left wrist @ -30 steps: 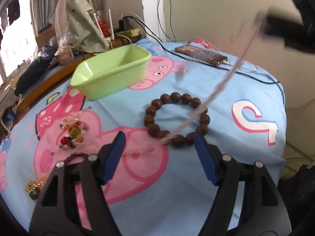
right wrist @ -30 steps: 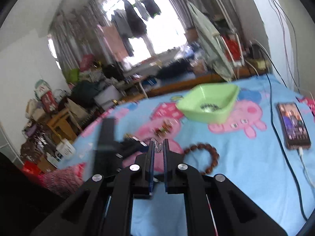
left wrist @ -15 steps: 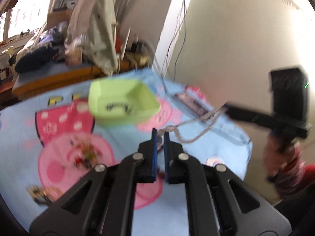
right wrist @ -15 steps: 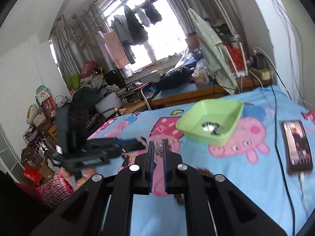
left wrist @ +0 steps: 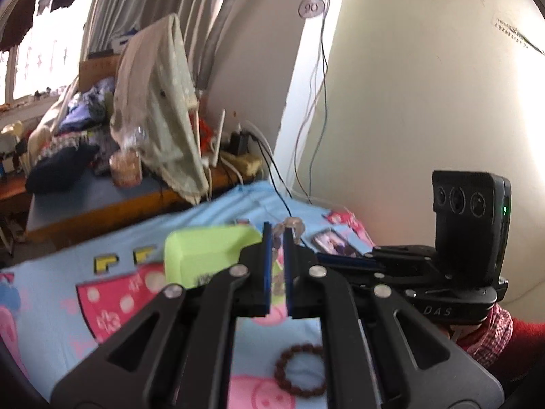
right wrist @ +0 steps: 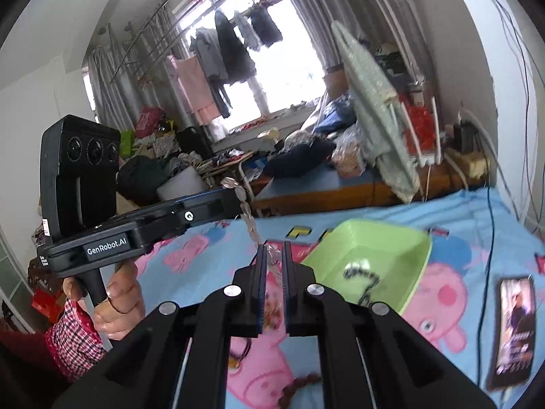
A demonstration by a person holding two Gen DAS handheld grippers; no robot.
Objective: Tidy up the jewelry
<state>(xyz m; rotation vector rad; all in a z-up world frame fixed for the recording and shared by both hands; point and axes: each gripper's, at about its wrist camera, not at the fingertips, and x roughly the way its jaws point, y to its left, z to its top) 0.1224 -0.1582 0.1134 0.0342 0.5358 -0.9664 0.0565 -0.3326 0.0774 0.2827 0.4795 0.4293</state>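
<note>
left claw (left wrist: 275, 235) pinching | bead chain (right wrist: 246, 209) slanting | right claw (right wrist: 272, 255) pinching

Place: a lived-in bedroom in a home
Bed: cartoon-pig sheet (right wrist: 477, 225) in light blue
Window: laundry (right wrist: 231, 47) hung on a rail, grey curtains (left wrist: 143, 10)
Clutter: piled clothes and bags (right wrist: 153, 167), covered fan (right wrist: 374, 102)
Wall: dangling cables (left wrist: 318, 78)

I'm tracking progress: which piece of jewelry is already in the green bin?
The dark bead string coiled on the green bin's floor. The clear bead chain hangs between both tongs; the brown bracelet lies on the cloth.
</note>
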